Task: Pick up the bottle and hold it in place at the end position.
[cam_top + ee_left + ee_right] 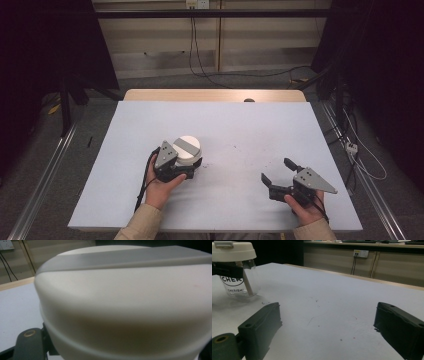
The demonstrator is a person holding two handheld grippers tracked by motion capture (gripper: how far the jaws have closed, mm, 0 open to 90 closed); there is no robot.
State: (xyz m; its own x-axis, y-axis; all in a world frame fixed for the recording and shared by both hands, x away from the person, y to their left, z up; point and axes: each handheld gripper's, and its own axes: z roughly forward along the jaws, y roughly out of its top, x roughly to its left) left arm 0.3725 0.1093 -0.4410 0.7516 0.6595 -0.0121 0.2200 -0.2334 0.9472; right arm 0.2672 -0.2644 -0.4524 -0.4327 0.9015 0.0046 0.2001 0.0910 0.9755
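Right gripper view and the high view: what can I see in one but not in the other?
The right gripper view alone shows the jar's clear glass side with black letters and a stick inside, plus a wall socket. The high view alone shows both hands, the left gripper clamped on the jar and the floor cables. Both show the white lid, the pale table and the right gripper with jaws wide apart.

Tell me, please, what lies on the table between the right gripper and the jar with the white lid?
Nothing. In the high view, only bare table separates the right gripper from the jar; the right gripper view shows the same.
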